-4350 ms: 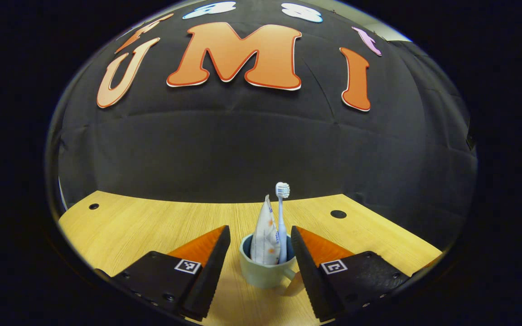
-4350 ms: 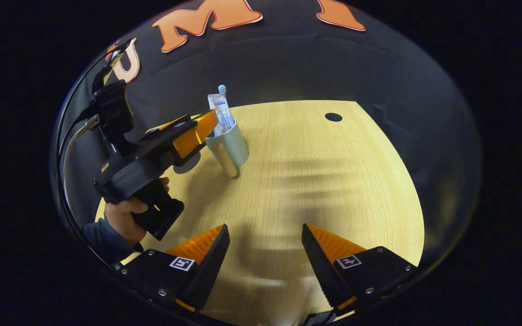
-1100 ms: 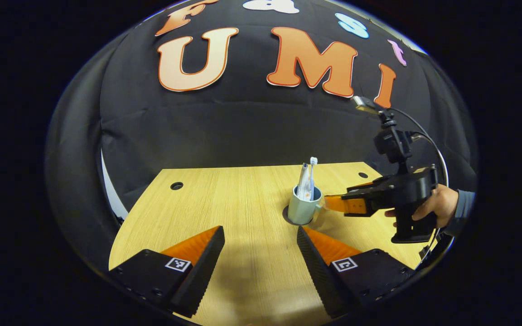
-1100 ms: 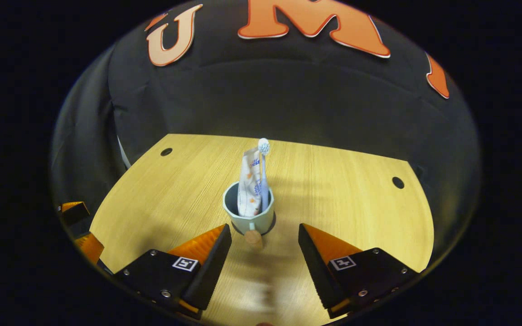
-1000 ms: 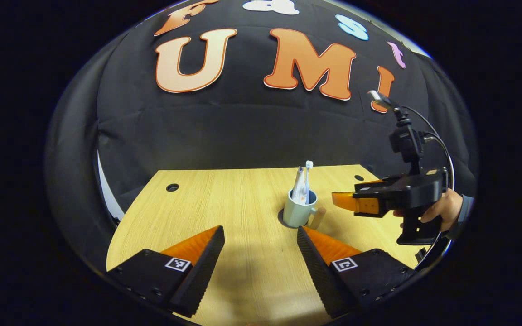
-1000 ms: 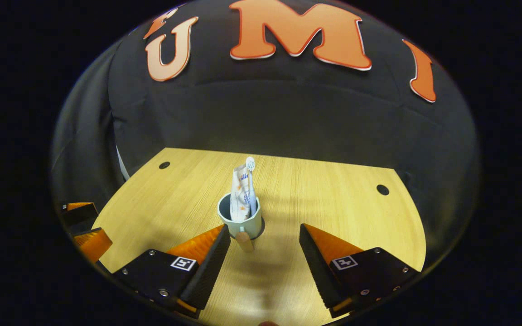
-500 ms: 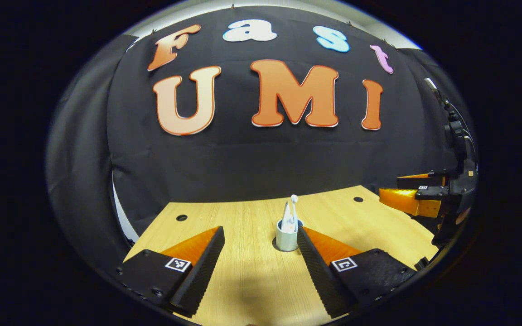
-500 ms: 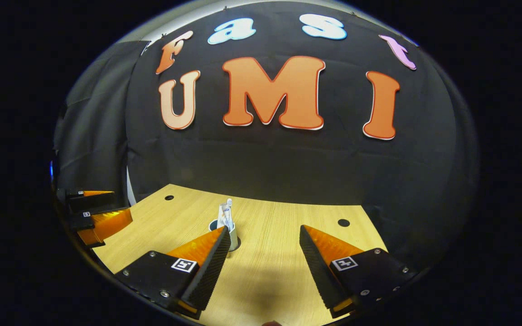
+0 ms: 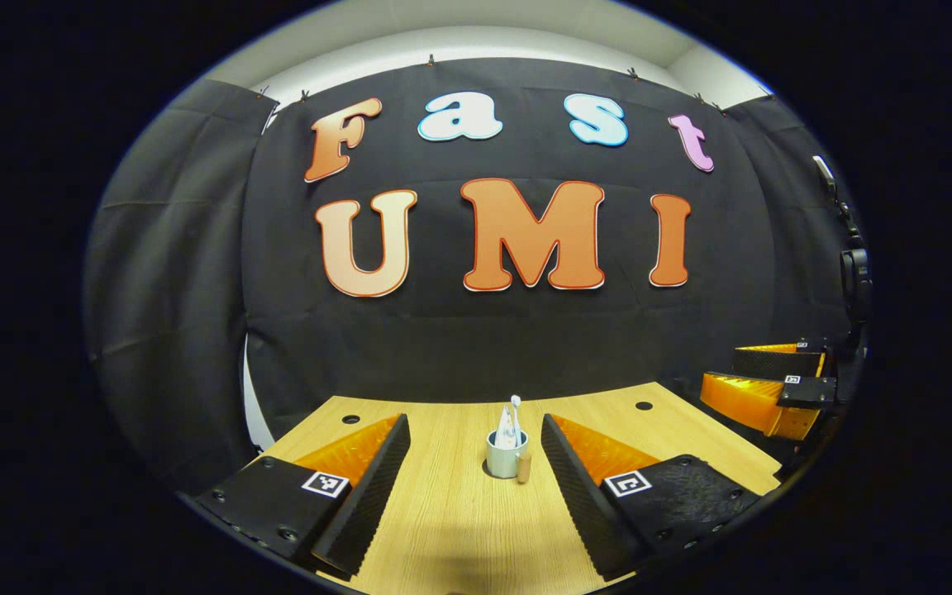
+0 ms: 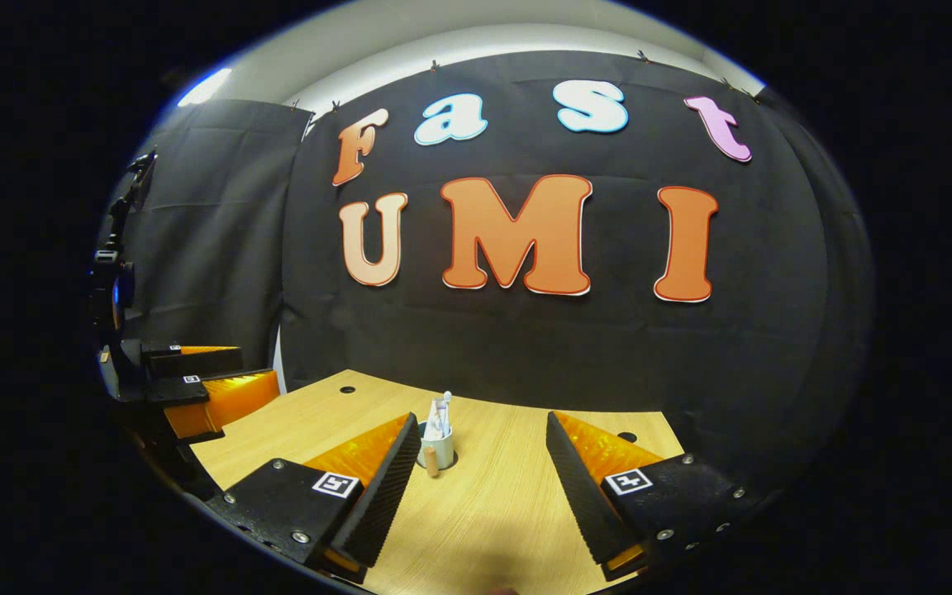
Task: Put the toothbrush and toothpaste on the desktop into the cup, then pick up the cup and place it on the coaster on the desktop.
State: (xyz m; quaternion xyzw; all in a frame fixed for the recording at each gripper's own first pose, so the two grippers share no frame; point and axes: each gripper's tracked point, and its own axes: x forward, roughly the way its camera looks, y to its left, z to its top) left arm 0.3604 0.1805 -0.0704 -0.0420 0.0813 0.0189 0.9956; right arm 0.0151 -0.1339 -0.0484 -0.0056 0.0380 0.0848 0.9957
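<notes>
Cup [image 9: 506, 454] upright on the wooden surface [image 9: 451, 529], lower centre of the left gripper view, seen between the left tongs' two fingers but well beyond them. Toothbrush [image 9: 514, 408] and toothpaste [image 9: 505, 427] standing in it, brush head up. Brown handle on the cup's right side in that view. Dark round edge under the cup base reads as the coaster [image 9: 487, 471], mostly hidden by the cup.

In the right gripper view, same cup [image 10: 440, 449] low and left of centre, just past the left finger's tip, handle toward the camera, dark coaster edge [image 10: 453, 457] at its base.

Left tongs [image 9: 472, 483] wide, holding nothing, well apart from the cup. Right tongs [image 10: 476, 487] also wide and empty.

Right tongs again at the right edge of the left gripper view [image 9: 761, 388]; left tongs at the left edge of the right gripper view [image 10: 207, 384]. Round cable holes [image 9: 644, 406] near the surface's far edge.
</notes>
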